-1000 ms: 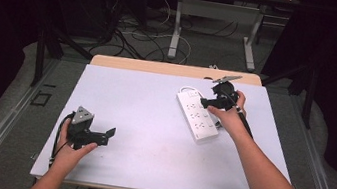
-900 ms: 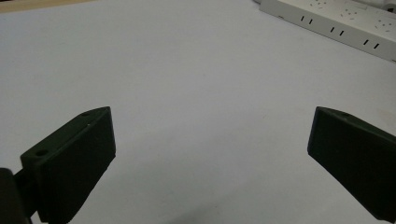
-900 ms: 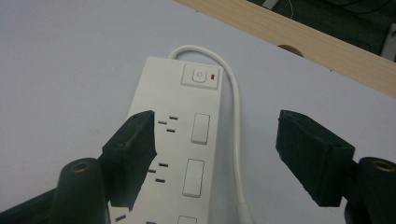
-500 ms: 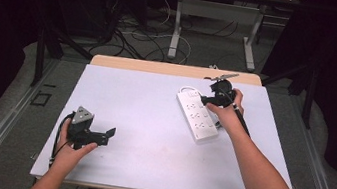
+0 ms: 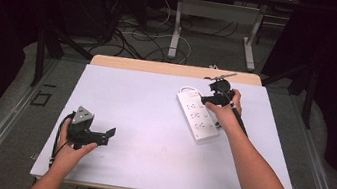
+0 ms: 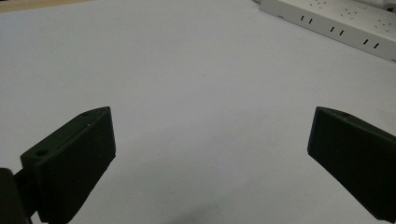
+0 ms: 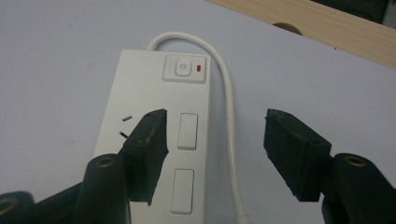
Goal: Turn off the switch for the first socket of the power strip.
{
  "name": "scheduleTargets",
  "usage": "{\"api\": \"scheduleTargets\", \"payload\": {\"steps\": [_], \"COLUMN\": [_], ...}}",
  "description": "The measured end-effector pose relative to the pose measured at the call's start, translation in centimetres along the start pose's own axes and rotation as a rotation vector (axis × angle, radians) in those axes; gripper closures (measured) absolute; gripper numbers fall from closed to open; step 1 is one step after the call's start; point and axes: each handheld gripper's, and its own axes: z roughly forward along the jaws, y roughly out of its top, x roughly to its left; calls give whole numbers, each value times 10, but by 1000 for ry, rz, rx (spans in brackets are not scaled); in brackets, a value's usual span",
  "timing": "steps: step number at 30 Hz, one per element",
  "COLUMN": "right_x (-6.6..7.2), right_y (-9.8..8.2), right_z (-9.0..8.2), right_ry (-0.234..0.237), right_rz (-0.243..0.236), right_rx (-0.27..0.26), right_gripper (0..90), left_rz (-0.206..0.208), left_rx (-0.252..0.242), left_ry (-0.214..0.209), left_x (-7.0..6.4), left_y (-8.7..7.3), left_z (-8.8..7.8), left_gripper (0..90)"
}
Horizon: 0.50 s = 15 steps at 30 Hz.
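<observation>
R gripper [image 5: 204,99] sits over the far end of the white power strip [image 5: 197,116], near the far-right corner of the surface [image 5: 155,102]. Its fingers [image 7: 148,140] have just been closing, now roughly half apart; nothing pinched yet. In the right gripper view one finger hangs over the strip body beside the two rectangular covers, the other is out past the white cord [image 7: 229,116] off the strip's side. Can't tell if a finger touches the strip. Power button [image 7: 183,68] w/ red LED sits at the strip's far end, cord loops out from there. L gripper [image 5: 109,135] rests near the near-left corner, fingers [image 6: 74,158] spread wide, nothing between them, well apart from the strip.
</observation>
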Motion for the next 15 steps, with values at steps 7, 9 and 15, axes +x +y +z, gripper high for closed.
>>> {"api": "scheduleTargets", "payload": {"steps": [7,9,15], "right_x": [-3,-3,-2], "right_y": [0,0,-1], "right_z": [5,6,11], "right_ry": [16,19,28], "right_rz": [14,17,40], "right_rx": [4,7,13], "right_gripper": [522,556,641], "left_rz": [9,9,6], "left_rx": [4,5,2], "left_ry": [4,4,2], "left_x": [1,1,0], "left_y": [0,0,0], "left_z": [0,0,0], "left_gripper": [12,12,12]}}
